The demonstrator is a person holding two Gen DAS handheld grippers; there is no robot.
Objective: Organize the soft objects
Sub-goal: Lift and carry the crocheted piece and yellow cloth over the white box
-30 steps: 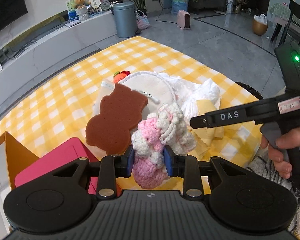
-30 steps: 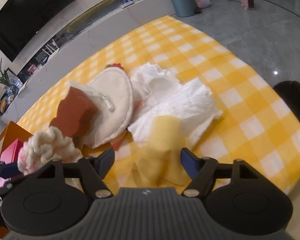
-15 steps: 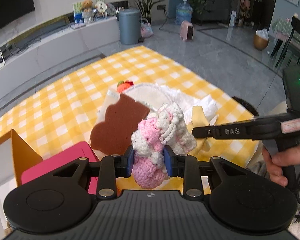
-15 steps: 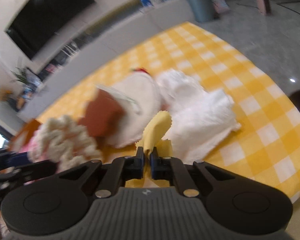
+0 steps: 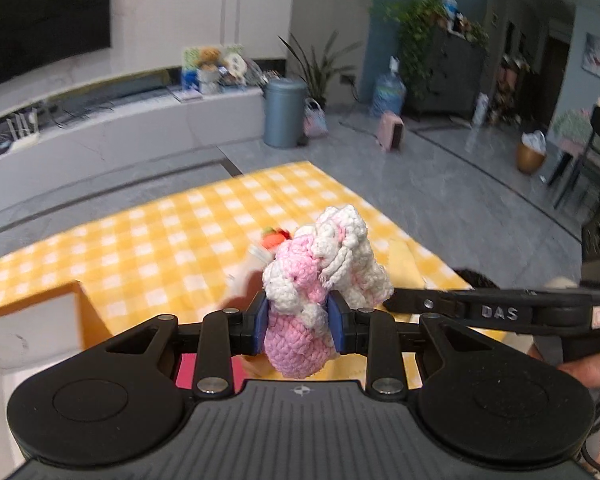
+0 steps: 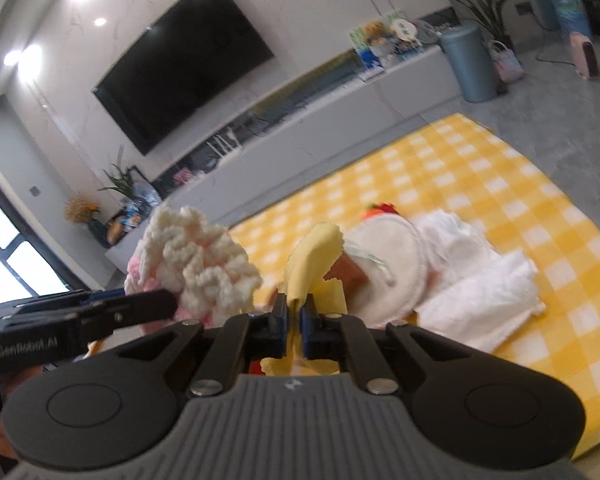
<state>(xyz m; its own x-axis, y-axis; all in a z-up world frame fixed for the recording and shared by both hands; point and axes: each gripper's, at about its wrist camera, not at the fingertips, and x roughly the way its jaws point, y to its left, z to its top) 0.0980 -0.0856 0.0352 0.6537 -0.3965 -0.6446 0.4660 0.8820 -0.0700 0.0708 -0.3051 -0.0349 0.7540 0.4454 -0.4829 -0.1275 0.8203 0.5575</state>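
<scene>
My left gripper (image 5: 299, 324) is shut on a pink and white crocheted toy (image 5: 320, 272) and holds it above the yellow checked tablecloth (image 5: 172, 240). The toy also shows in the right wrist view (image 6: 196, 264). My right gripper (image 6: 294, 322) is shut on a yellow cloth (image 6: 314, 256), lifted off the table. A round cream pad (image 6: 392, 264), a brown felt piece (image 6: 346, 276), a white towel (image 6: 484, 300) and a small red and orange item (image 6: 378, 210) lie in a pile on the cloth.
An orange box wall (image 5: 88, 308) and a pink lid (image 5: 188, 372) are at the lower left under my left gripper. The right gripper's body (image 5: 500, 312) reaches in from the right. The table's far edge meets grey floor with a bin (image 5: 284, 112).
Both grippers have risen and tilted up, carrying their items. The right gripper, open a second ago, closed on the yellow cloth and lifted it off the pile.
</scene>
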